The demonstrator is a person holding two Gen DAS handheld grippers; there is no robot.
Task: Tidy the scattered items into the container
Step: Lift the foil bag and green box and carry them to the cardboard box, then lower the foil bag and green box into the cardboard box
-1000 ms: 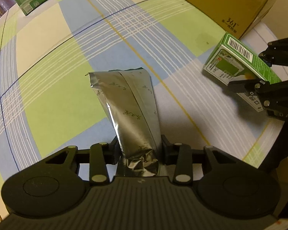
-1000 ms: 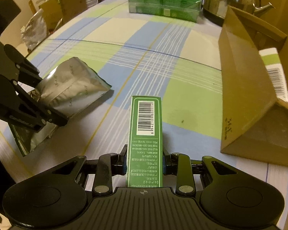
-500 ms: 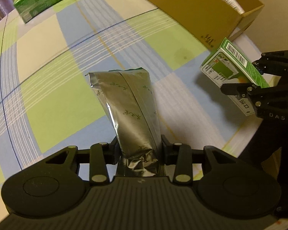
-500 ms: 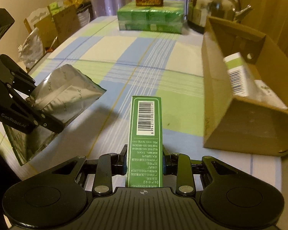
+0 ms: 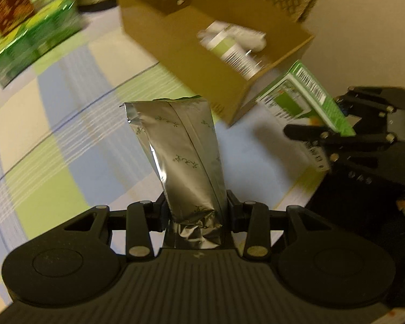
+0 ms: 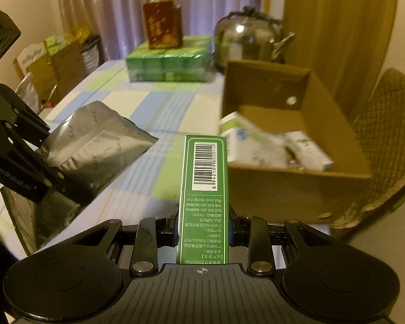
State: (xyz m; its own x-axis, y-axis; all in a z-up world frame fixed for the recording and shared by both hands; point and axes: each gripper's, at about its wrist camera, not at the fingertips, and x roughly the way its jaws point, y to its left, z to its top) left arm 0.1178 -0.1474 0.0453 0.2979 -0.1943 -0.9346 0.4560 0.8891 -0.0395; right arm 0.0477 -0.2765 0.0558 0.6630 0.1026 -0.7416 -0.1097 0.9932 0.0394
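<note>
My left gripper is shut on a silver foil pouch, held upright above the checked tablecloth. In the right wrist view the same pouch hangs at the left in the left gripper. My right gripper is shut on a green box with a barcode, pointing toward the open cardboard box. That cardboard box holds several white and green packets. From the left wrist view the green box and the right gripper sit at the right, near the box's corner.
A stack of green packages with a red box on top stands at the table's far end, beside a steel kettle. A woven chair is right of the cardboard box. Bags and cartons crowd the left.
Both grippers have lifted and tilted up with their loads, closing on the cardboard box, whose inside now shows in both views. Both grips are unchanged.
</note>
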